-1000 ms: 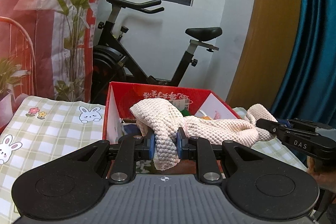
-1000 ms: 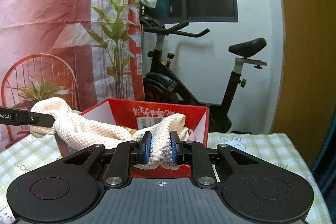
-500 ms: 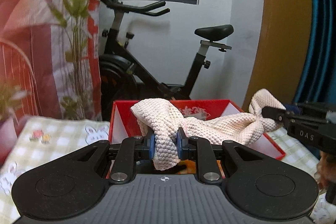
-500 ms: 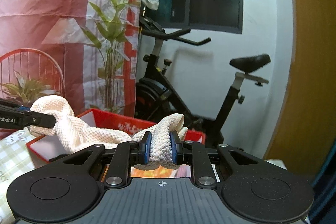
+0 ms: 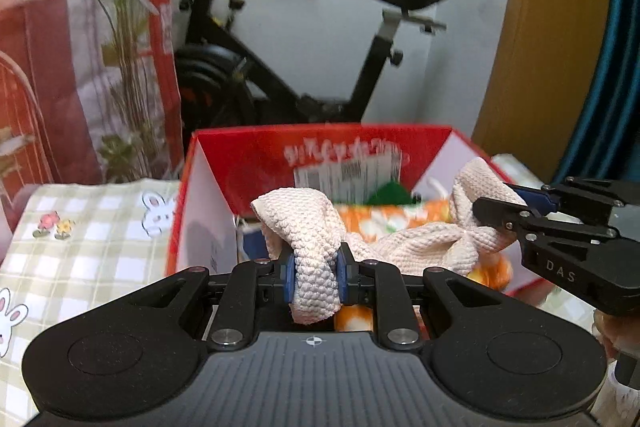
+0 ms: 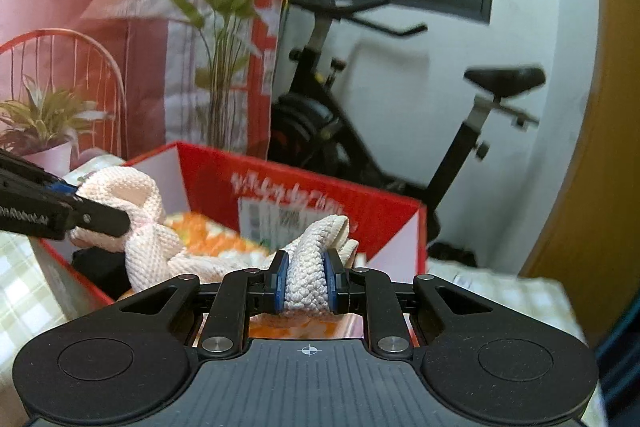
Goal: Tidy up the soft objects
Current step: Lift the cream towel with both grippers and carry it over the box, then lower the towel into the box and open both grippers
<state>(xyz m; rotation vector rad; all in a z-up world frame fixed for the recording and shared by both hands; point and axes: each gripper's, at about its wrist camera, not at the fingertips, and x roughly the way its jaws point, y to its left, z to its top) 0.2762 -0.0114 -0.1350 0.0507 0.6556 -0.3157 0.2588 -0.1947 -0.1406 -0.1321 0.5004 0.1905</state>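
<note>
Both ends of cream knit cloth [image 5: 404, 247] dropped from above red box [image 5: 320, 147] rim to inside it, over orange plush [image 5: 360, 223]. Left gripper [image 5: 314, 273] and right gripper [image 6: 306, 277] tipped down toward the box.

Cream knitted cloth [image 5: 404, 247], bunched, stretched over open red box [image 5: 256, 163], orange plush inside [image 5: 360, 223]

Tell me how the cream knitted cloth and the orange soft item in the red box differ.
The cream knitted cloth is plain cream with a coarse knit; the orange soft item is orange with white patches, too blurred to identify. The cloth is clamped at its two ends by the left hand-held gripper and the right hand-held gripper and hangs between them over the red box; the orange item lies inside, ungripped. Both look soft.
</note>
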